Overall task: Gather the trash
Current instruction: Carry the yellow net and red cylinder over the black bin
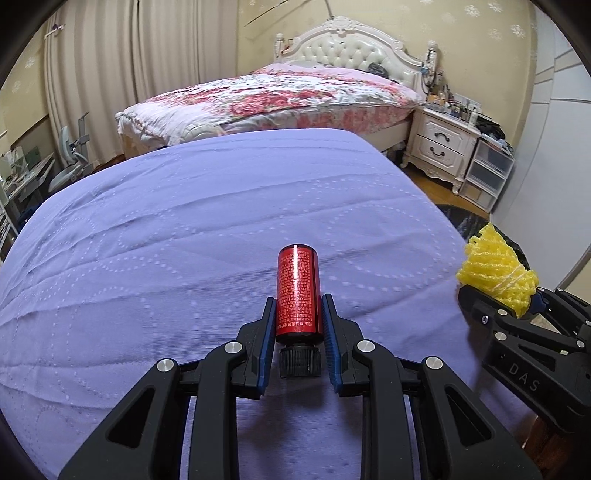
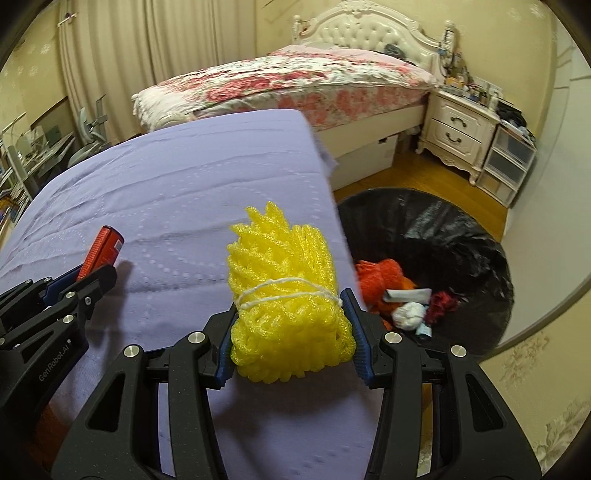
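Black plastic fingers with blue pads on both tools, and each one's got something. The left tool (image 1: 297, 325) is pinching a small red metallic bottle with fine print and a black ribbed cap (image 1: 297, 295), pads pressed on both sides of its body, cap end pointing back toward the camera. It looks lifted a little off the purple quilted cloth covering the bench (image 1: 184, 229), but I can't say for sure.

Over on the right side, the right tool (image 2: 291, 328) is squeezing a bundle of yellow foam netting tied round with white string (image 2: 284, 288). From the left camera you can see that bundle (image 1: 496, 271) sticking up out of the right tool (image 1: 517, 306) at the bench's right edge.

Just past that edge, down on the wooden floor (image 2: 373, 173), sits a round bin lined with a black plastic bag (image 2: 461, 236). Inside it there's orange netting (image 2: 380, 280), a wadded white tissue (image 2: 408, 314), a flat grey wrapper (image 2: 408, 295) and some dark red scraps (image 2: 443, 301).

Further back is a bed with a pink floral quilt (image 2: 288, 81) and a white tufted headboard (image 2: 369, 35). To its right, a white two-drawer nightstand (image 2: 458, 129) cluttered on top, then a stack of clear plastic drawers (image 2: 509, 162). Pale curtains (image 1: 110, 66) hang at the far left.
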